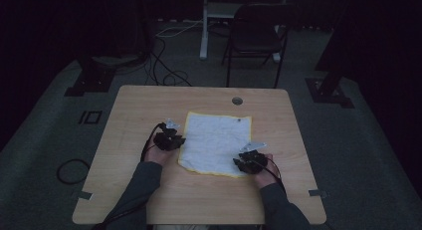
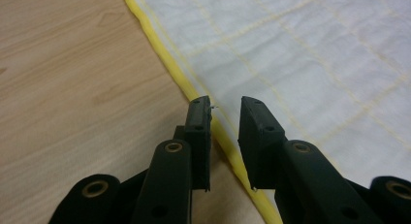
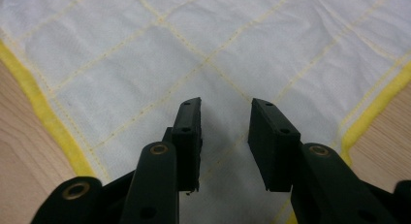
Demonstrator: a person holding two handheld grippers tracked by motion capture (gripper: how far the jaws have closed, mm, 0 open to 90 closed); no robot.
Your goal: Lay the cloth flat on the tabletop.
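Note:
A white cloth (image 1: 216, 140) with a yellow hem and thin yellow grid lines lies flat on the wooden table (image 1: 144, 105). My left gripper (image 1: 181, 140) sits at the cloth's left edge. In the left gripper view its jaws (image 2: 225, 105) stand open astride the yellow hem (image 2: 169, 64), not pressing it, and the cloth (image 2: 300, 54) spreads to the right. My right gripper (image 1: 238, 163) is over the cloth's near right corner. In the right gripper view its jaws (image 3: 225, 107) are open just above the cloth (image 3: 145, 54), with hems running off on both sides.
A round cable hole (image 1: 237, 100) sits near the table's far edge. Behind the table stand a dark chair (image 1: 254, 36) and a white post (image 1: 204, 26), with cables on the floor. Bare wood surrounds the cloth on all sides.

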